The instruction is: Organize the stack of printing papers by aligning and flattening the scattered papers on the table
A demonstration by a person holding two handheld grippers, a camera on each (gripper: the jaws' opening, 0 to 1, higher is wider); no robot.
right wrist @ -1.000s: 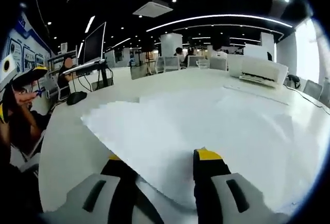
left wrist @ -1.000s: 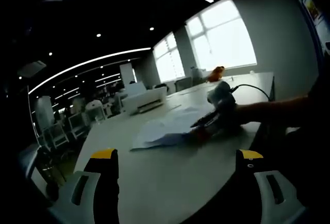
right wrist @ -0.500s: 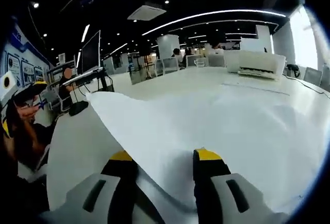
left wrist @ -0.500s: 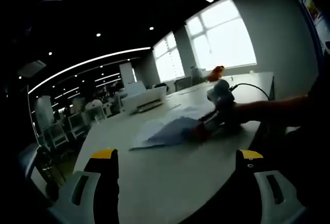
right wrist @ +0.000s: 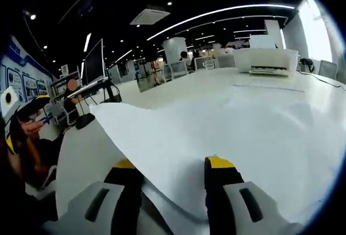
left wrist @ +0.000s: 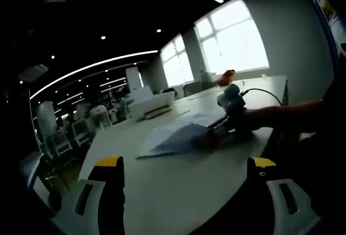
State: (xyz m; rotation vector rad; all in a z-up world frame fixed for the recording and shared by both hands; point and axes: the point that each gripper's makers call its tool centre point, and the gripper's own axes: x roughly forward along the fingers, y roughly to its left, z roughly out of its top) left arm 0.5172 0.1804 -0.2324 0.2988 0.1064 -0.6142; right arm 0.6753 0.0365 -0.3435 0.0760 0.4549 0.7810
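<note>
A: Left gripper (left wrist: 184, 162) state?
B: Released, jaws spread wide, nothing between them, hovering over the near end of the white table (left wrist: 178, 192).
A: Papers?
B: The papers (left wrist: 175, 138) lie scattered on the table ahead of the left jaws, well apart from them. The right gripper (left wrist: 230, 117) sits at their right edge, held by the person's arm (left wrist: 292, 115) coming in from the right.
A: Right gripper view?
B: Right gripper (right wrist: 174, 162) is clenched on the papers (right wrist: 227, 132); a sheet runs between the yellow-tipped jaws, its left edge lifted off the table (right wrist: 81, 148) and curling up ahead of the left jaw.
A: Anything else?
B: A white printer (right wrist: 266, 61) far ahead, right of the jaws, and a monitor (right wrist: 93, 59) far ahead on the left.
</note>
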